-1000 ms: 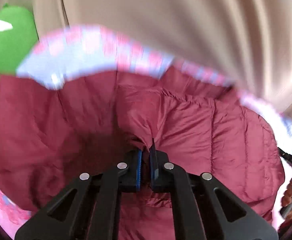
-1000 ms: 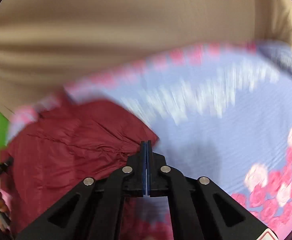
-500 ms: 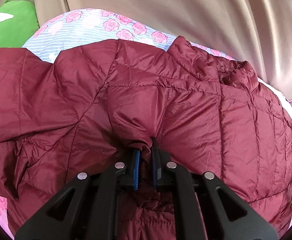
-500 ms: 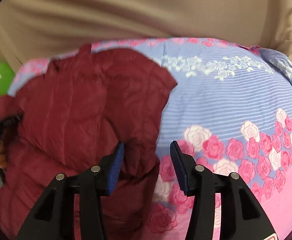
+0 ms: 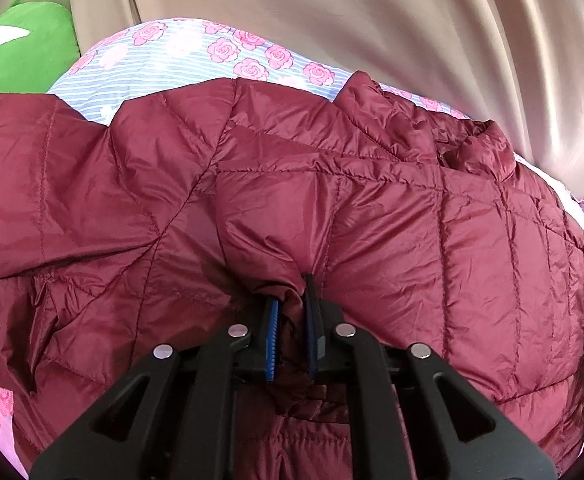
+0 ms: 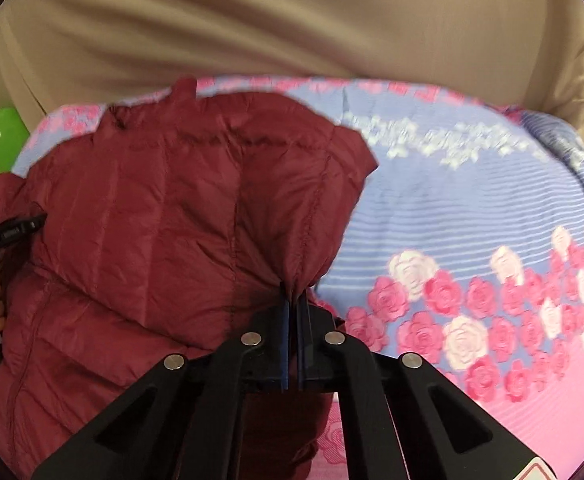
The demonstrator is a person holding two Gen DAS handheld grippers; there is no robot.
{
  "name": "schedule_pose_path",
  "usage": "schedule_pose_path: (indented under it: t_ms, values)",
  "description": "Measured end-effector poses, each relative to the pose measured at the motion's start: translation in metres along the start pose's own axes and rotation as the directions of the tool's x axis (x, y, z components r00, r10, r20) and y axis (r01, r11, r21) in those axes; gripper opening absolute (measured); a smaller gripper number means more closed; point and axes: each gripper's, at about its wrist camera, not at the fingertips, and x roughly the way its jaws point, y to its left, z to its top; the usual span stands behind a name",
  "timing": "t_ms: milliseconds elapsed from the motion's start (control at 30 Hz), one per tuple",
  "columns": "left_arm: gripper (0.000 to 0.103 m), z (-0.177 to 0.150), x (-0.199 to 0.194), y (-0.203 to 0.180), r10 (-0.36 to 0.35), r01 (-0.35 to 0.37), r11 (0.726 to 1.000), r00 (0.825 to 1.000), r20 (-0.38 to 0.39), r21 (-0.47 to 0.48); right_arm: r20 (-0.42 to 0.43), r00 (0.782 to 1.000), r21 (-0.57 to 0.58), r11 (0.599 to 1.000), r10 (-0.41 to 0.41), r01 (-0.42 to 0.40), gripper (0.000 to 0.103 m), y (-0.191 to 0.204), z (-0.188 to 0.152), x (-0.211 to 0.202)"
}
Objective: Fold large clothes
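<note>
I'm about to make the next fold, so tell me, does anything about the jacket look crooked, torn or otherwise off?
No damage shows. The maroon puffer jacket lies rumpled on the floral bedsheet, its collar bunched up. Both the left gripper and right gripper pinch gathered fabric.

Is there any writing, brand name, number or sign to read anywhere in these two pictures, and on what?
No readable words or numbers in either view.
White mark on the green cushion: a shape only, no letters.
Sticker at the lower corner of the right gripper: cut off, unreadable.
Maroon jacket: no label shows.
Floral bedsheet: roses and stripes only.
Left gripper: no marking.
</note>
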Motion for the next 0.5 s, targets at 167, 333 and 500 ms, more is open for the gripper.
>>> schedule_pose_path:
  t_ms: [167,333,500]
  values:
    - [0.023,-0.006,-0.004,-0.004,-0.010,0.011,1.000,1.000,-0.010,0.019,-0.085,0.995,-0.024,0.999,-0.046,0.045,0.000,-0.017,-0.014,0.028]
    - [0.023,-0.005,-0.003,-0.005,0.001,0.000,1.000,1.000,-0.015,0.025,-0.020,0.997,0.130,0.989,0.079,-0.075,0.017,-0.045,0.016,-0.002]
    - [0.023,-0.004,-0.002,-0.008,0.012,-0.011,0.999,1.000,-0.016,0.039,0.021,0.990,0.272,0.952,0.139,-0.139,0.053,-0.073,0.068,0.019]
